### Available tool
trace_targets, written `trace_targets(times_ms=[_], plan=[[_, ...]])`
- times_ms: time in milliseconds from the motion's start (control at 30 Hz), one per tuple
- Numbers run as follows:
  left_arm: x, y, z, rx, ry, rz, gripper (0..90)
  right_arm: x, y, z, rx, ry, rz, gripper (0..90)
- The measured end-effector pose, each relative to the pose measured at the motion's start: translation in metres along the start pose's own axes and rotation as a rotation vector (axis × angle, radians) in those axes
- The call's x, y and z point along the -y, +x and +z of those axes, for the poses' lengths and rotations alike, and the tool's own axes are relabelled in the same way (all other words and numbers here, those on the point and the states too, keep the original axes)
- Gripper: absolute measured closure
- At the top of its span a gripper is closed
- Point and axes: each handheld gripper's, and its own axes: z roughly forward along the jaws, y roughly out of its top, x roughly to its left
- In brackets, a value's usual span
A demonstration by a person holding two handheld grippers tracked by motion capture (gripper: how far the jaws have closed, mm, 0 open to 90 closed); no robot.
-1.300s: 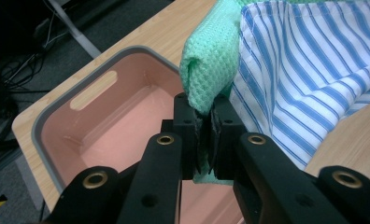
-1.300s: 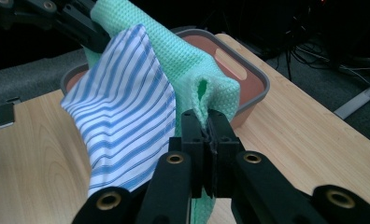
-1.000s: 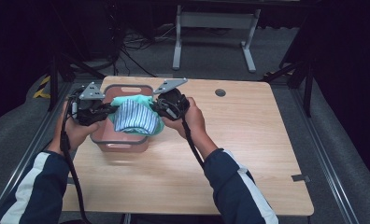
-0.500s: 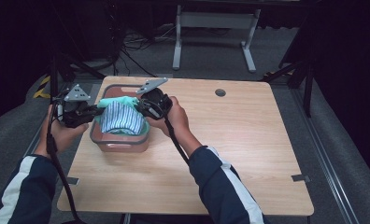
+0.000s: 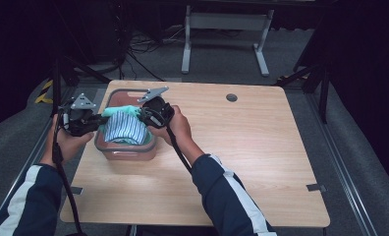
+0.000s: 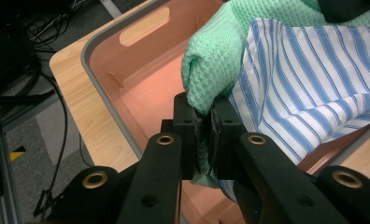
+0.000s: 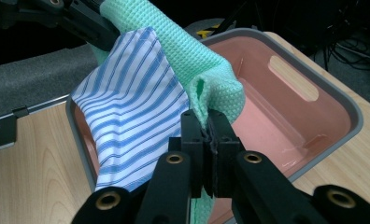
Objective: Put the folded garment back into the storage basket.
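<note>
A: From the high view, what is in hand?

B: The left gripper (image 5: pixel 100 119) and the right gripper (image 5: pixel 142 114) face each other across a pink bin (image 5: pixel 126 150) at the left end of the counter (image 5: pixel 241 152). Between them hangs a bundle of cloth, a green waffle-weave towel (image 5: pixel 118 110) with a blue-striped cloth (image 5: pixel 126 129), held over the bin's opening. From up there I cannot tell which cloth each gripper has.

A: Do the gripper views settle that?

B: Yes. In the left gripper view the left gripper (image 6: pixel 204 128) is clamped on a folded corner of the green waffle-weave towel (image 6: pixel 216 60); the blue-striped cloth (image 6: pixel 309 79) lies just beside the jaws, draped against the towel. In the right gripper view the right gripper (image 7: pixel 210 133) is pinched tight on the towel's (image 7: pixel 192 60) other corner, the blue-striped cloth (image 7: pixel 127 121) hanging to one side over the bin's near rim.

A: And the pink bin itself?

B: Those views show its inside, which the cloth hides from above: a bare pink floor (image 7: pixel 276 121), a grey rim (image 6: pixel 106 95) and a slot handle (image 6: pixel 143 25) in the end wall. The right gripper view also catches the left gripper (image 7: pixel 99 23) at the far end of the towel.
</note>
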Motion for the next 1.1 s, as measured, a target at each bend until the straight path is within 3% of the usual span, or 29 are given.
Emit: trace_targets(times_ms=[233, 933, 1033, 1100], plan=[[0.002, 0.001, 0.010, -0.004, 0.013, 0.005, 83.1, 0.006, -0.003, 0.009, 0.002, 0.012, 0.013, 86.8], [0.015, 0.006, 0.035, -0.020, 0.050, -0.040, 82.6, 0.020, -0.011, 0.033, 0.013, 0.043, 0.038, 85.3], [0.015, 0.006, 0.040, -0.033, 0.059, -0.049, 78.8, 0.022, -0.012, 0.037, 0.021, 0.060, 0.049, 82.1], [0.015, 0.005, 0.042, -0.045, 0.066, -0.058, 72.1, 0.023, -0.012, 0.038, 0.054, 0.073, 0.038, 79.6]])
